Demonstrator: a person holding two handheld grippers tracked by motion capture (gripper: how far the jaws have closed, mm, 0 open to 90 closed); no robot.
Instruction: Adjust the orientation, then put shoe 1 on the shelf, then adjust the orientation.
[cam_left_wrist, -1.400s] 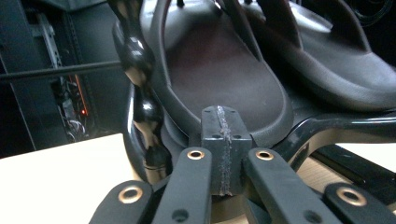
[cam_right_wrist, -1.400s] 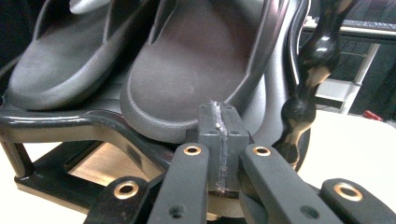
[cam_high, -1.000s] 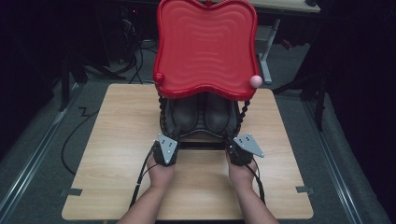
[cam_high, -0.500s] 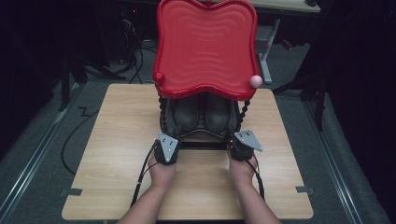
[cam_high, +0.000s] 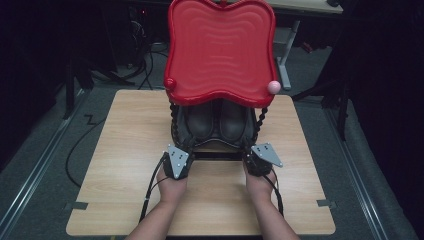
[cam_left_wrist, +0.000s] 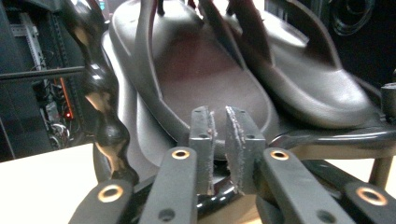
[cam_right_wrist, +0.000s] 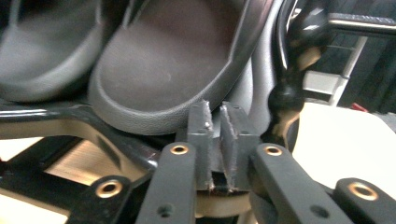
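A black rack with a red wavy tray (cam_high: 220, 50) on top stands on the wooden table (cam_high: 125, 150). On its lower shelf lie two dark sandals (cam_high: 200, 120) (cam_high: 233, 120), side by side. My left gripper (cam_high: 185, 151) is at the rack's front left corner, my right gripper (cam_high: 254, 152) at the front right. The left gripper (cam_left_wrist: 219, 135) has its pads a narrow slit apart in front of a sandal's heel (cam_left_wrist: 205, 88), with nothing pressed between them. The right gripper (cam_right_wrist: 215, 126) stands the same way under the other sandal's heel (cam_right_wrist: 159, 70). Both pairs of jaws have just been opening.
Twisted black posts (cam_high: 173, 114) (cam_high: 261, 119) carry the tray, which has a red ball (cam_high: 170, 83) and a pink ball (cam_high: 273, 86) at its front corners. The rack's black front rail (cam_left_wrist: 336, 137) runs just behind the pads. Dark floor and cables surround the table.
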